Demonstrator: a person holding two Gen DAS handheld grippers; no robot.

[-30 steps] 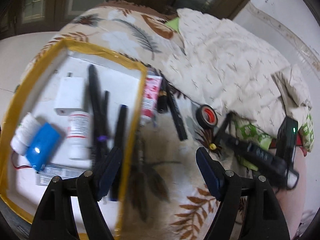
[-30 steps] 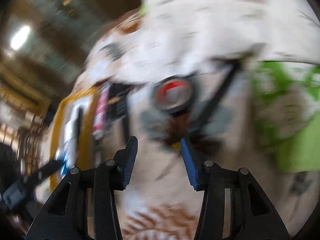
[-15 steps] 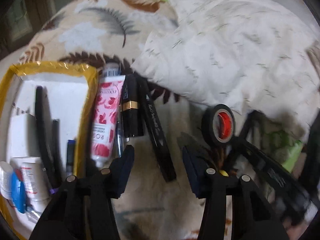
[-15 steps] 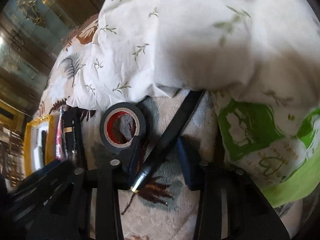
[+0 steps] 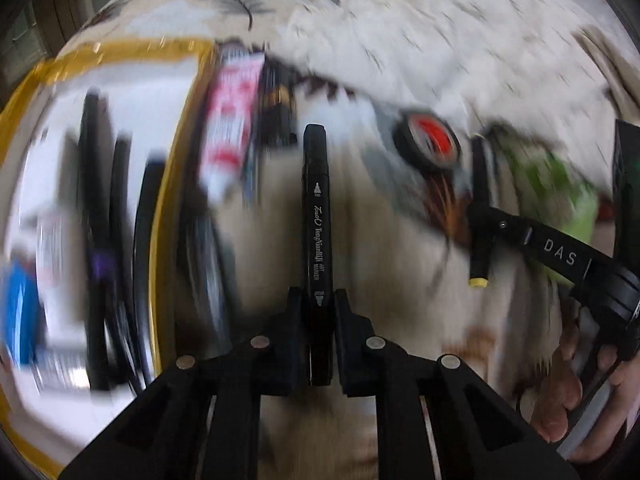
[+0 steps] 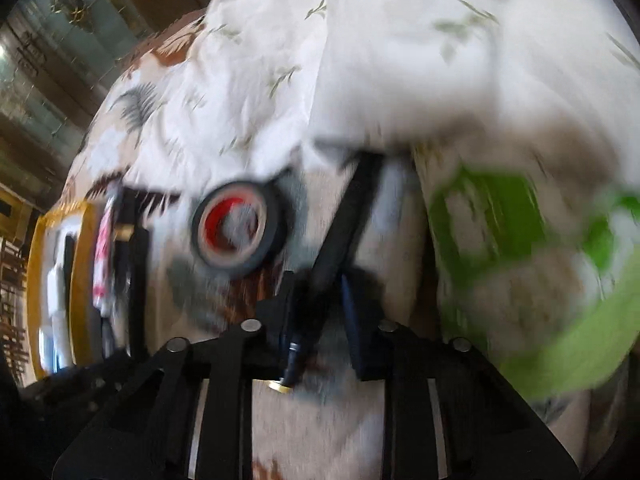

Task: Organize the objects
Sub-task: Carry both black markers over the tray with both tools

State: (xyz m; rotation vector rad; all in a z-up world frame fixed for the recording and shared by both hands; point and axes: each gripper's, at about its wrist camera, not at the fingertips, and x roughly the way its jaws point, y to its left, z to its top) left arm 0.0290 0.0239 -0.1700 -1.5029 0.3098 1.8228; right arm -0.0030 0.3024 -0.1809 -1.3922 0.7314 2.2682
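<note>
1. Since a second ago both claws have dropped toward the leaf-patterned beige bedspread [image 5: 400,264] and narrowed. The left gripper [image 5: 319,300], then wide apart over the yellow-rimmed white tray [image 5: 160,208], now has a black art marker with white lettering [image 5: 318,216] between its jaws.
2. Open room is thin: the tray's yellow edge runs just left of the marker, a pink-and-white tube [image 5: 232,120] and a dark stick lie along that rim, and a crumpled white quilt with small leaf prints [image 5: 440,40] crowds the far side. A black roll of tape with a red core [image 5: 428,146] sits to the right, apart from the marker.
3. The left jaws are closing, pressed on the marker's near end.
4. That marker's long axis runs straight away from the claw, far tip toward the quilt.
5. The right gripper [image 6: 320,312] is closing on a slim black pen with a yellow end cap [image 6: 344,232]; its pads look pressed on the near part.
6. That pen slants up-right from the jaws toward the quilt's edge, cap end nearest the camera; the tape roll lies just left of it.
</note>
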